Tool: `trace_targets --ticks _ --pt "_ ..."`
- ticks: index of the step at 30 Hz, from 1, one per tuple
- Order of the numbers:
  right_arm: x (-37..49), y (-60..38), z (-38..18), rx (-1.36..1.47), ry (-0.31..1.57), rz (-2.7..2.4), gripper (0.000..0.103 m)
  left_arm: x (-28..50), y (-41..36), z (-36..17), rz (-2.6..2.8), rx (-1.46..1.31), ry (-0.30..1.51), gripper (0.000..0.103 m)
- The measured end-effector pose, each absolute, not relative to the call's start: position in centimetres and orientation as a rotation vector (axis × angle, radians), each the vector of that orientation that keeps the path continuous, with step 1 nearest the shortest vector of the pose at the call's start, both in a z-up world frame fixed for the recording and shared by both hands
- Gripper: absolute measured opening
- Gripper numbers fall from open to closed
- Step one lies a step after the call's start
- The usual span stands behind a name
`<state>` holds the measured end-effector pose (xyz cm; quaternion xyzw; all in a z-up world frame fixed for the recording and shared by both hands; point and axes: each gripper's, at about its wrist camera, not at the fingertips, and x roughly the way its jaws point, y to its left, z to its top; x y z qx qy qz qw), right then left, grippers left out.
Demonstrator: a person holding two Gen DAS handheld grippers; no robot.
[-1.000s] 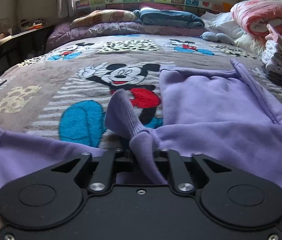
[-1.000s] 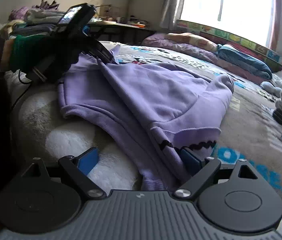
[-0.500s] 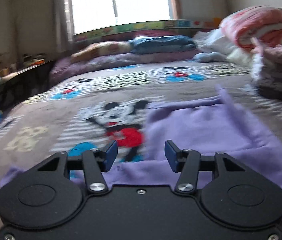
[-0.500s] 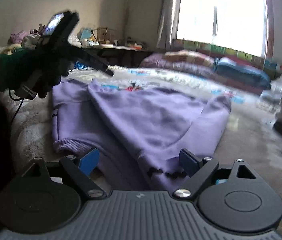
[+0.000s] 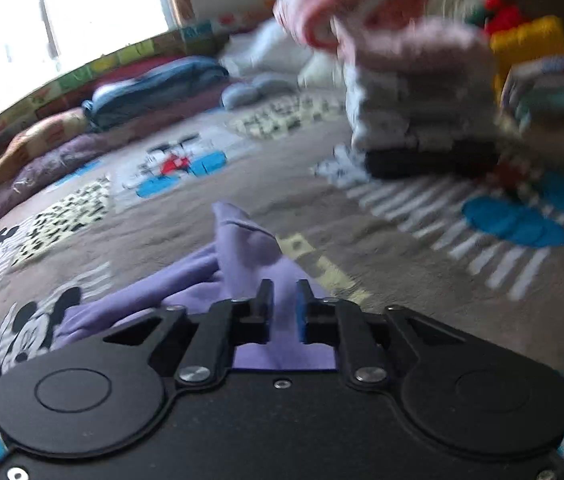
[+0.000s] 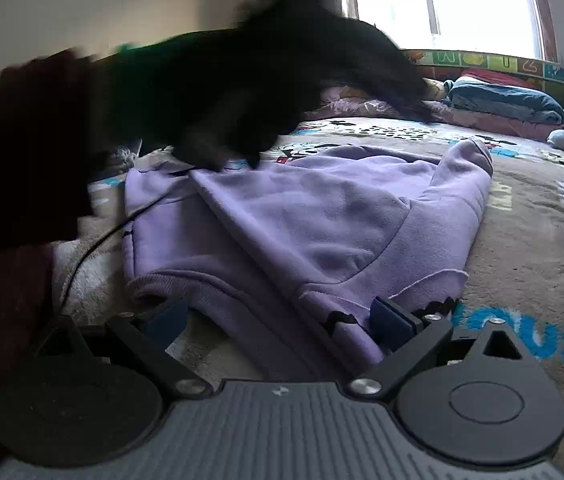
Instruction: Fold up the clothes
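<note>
Lavender hoodie (image 6: pixel 322 216) lying partly folded on the cartoon-print bed blanket (image 6: pixel 522 248), hem toward the right wrist camera, hood end toward the window. Left hand-held gripper (image 5: pixel 282 308): jaws closing, nearly together, with a fold of the lavender fabric between the pads. Right hand-held gripper (image 6: pixel 278 320): jaws opening wide, straddling the hem edge without pinching it. Bare blanket lies right of the garment; stacked folded laundry (image 5: pixel 418 112) stands well apart at the far side.
</note>
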<state>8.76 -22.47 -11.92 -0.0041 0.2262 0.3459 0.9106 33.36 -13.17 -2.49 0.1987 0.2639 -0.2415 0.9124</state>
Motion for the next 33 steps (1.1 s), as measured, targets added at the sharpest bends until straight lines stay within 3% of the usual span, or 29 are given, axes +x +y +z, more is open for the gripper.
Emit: trace_targets --ticks 8,15,19,26,33 --pt "9.3 -22.9 -12.1 0.033 0.475 0.74 0.101 43.0 -13.3 -5.2 -0.378 0.326 0.73 0.01" --pt "9.6 -23.1 -12.1 0.054 0.479 0.75 0.102 45.8 -14.6 -4.1 -0.406 0.266 0.694 0.01" --pt "9.6 -23.2 -12.1 0.06 0.479 0.752 0.102 48.0 -15.6 -6.4 -0.338 0.347 0.744 0.01" --pt "9.6 -23.1 -12.2 0.072 0.478 0.758 0.102 48.3 -15.1 -5.5 -0.281 0.36 0.721 0.011" --pt "9.3 -23.0 -12.2 0.062 0.475 0.754 0.102 42.9 -9.9 -2.2 -0.241 0.285 0.666 0.011"
